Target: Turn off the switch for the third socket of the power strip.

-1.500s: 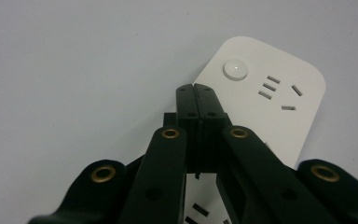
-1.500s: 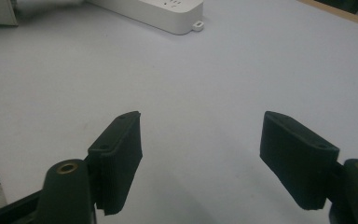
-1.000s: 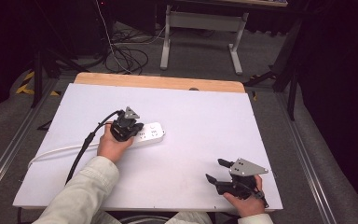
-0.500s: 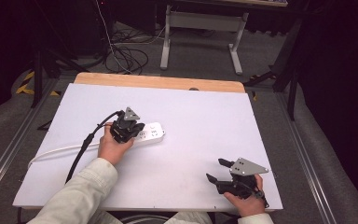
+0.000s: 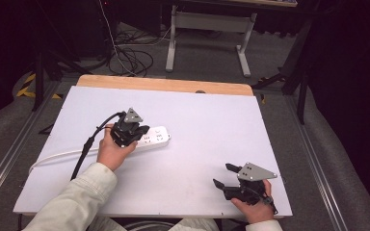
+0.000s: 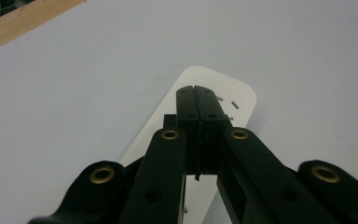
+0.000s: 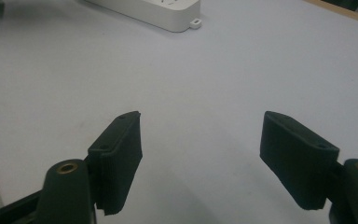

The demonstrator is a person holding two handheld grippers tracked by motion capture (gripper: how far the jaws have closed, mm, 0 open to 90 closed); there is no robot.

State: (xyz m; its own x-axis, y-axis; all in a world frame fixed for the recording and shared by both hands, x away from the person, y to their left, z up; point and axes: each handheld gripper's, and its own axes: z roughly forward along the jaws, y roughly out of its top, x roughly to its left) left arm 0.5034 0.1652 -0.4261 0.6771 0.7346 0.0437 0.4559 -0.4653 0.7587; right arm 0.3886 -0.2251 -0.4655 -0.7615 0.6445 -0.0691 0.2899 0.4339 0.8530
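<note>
Hovering left gripper (image 5: pixel 134 131), jaws pressed together, over power strip (image 5: pixel 155 136) mid-counter (image 5: pixel 212 120); right gripper (image 5: pixel 227 179) spread, idle near me. I'd worry pressing down slides the strip.

Looks along the right gripper (image 7: pixel 200 158), its two black fingers (image 7: pixel 116 158) spread wide with nothing between them. Hovers just above the pale grey bench (image 7: pixel 214 70), with faint shadows beneath each finger. Shows ribbed inner pads on both fingers and a brass rivet at the base of each. Catches the end of a white power strip (image 7: pixel 154 11) lying flat at the top edge, well apart from the fingers, with a small mounting tab at its corner. Glimpses the bench's wooden edge at top right.
</note>
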